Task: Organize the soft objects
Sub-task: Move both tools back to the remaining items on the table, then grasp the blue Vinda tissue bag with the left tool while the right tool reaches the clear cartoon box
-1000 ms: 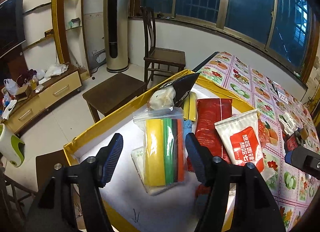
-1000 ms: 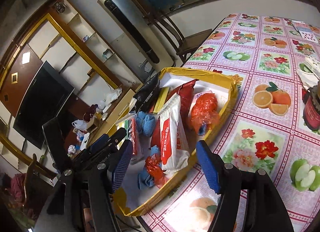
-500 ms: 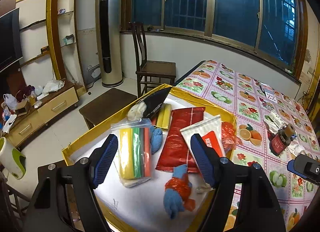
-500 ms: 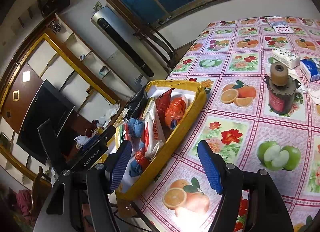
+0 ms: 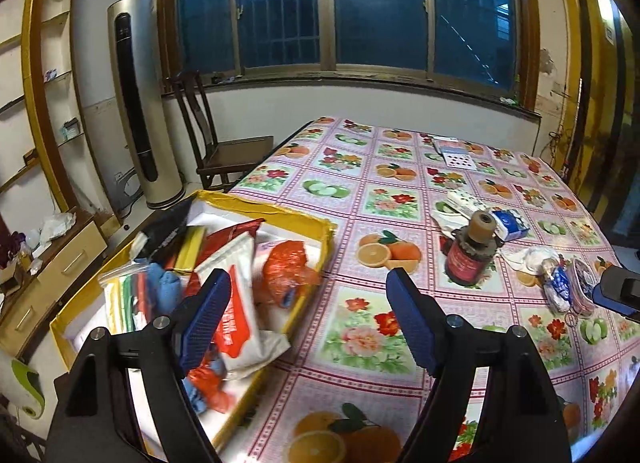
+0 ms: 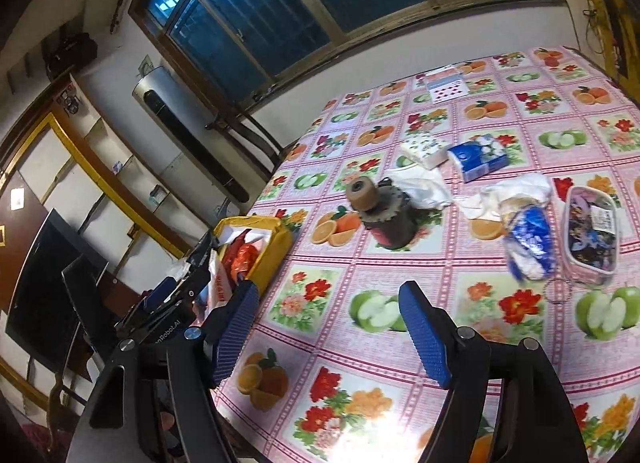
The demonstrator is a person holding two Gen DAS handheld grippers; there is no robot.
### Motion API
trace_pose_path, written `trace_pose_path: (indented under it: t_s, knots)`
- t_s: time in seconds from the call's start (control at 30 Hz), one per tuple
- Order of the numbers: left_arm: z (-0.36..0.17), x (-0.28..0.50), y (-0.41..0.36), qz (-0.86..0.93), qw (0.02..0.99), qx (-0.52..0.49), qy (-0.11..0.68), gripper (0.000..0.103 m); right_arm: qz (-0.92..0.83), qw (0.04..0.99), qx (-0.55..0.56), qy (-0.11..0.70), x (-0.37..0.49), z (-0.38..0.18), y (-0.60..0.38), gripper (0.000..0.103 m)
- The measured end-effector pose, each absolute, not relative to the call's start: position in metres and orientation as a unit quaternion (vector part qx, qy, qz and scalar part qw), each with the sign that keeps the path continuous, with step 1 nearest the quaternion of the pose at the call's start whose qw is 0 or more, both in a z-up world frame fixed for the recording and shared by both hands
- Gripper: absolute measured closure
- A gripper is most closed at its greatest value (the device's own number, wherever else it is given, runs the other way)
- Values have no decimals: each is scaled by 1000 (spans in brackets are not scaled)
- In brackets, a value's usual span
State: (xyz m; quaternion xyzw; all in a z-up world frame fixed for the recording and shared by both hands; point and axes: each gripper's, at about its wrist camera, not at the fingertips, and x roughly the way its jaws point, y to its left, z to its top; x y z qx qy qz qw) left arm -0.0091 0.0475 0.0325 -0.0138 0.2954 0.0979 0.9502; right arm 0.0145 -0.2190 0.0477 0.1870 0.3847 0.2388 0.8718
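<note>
A yellow box (image 5: pixel 312 223) at the table's left corner holds soft items: a white and red packet (image 5: pixel 236 303), an orange bag (image 5: pixel 288 271), blue cloth (image 5: pixel 164 287) and a bag of coloured sponges (image 5: pixel 120 295). My left gripper (image 5: pixel 308 323) hangs open and empty over the box's right edge. My right gripper (image 6: pixel 332 339) is open and empty above the fruit-print tablecloth (image 6: pixel 480 135). Loose on the cloth ahead lie a blue tissue pack (image 6: pixel 478 157), a white floral pack (image 6: pixel 424 147), white crumpled cloth (image 6: pixel 424 187), a blue and white bag (image 6: pixel 528 243) and a pink pouch (image 6: pixel 592 235).
A dark red jar with a brown cap (image 6: pixel 384 215) stands mid-table (image 5: pixel 468 255). Playing cards (image 6: pixel 444 83) lie at the far edge. A wooden chair (image 5: pixel 224 143) and a tall fan unit (image 5: pixel 140 103) stand beyond the table's left side.
Both grippers have swung right, away from the yellow box toward the middle of the table. The jar, tissue packs and pouch have come into view. Both stay open.
</note>
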Motion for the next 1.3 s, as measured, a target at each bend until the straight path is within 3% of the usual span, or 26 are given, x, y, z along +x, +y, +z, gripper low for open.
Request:
trace_pose_path:
  t_s: [0.67, 0.93, 1.3]
  knots:
    - [11, 33, -66, -18, 936, 26, 351, 23, 107, 882, 217, 404, 25, 11, -355, 26]
    - [-2, 75, -115, -128, 887, -42, 442, 23, 68, 877, 217, 424, 49, -3, -381, 23]
    - [-34, 131, -186, -136, 842, -54, 519, 23, 44, 862, 244, 442, 62, -23, -397, 22]
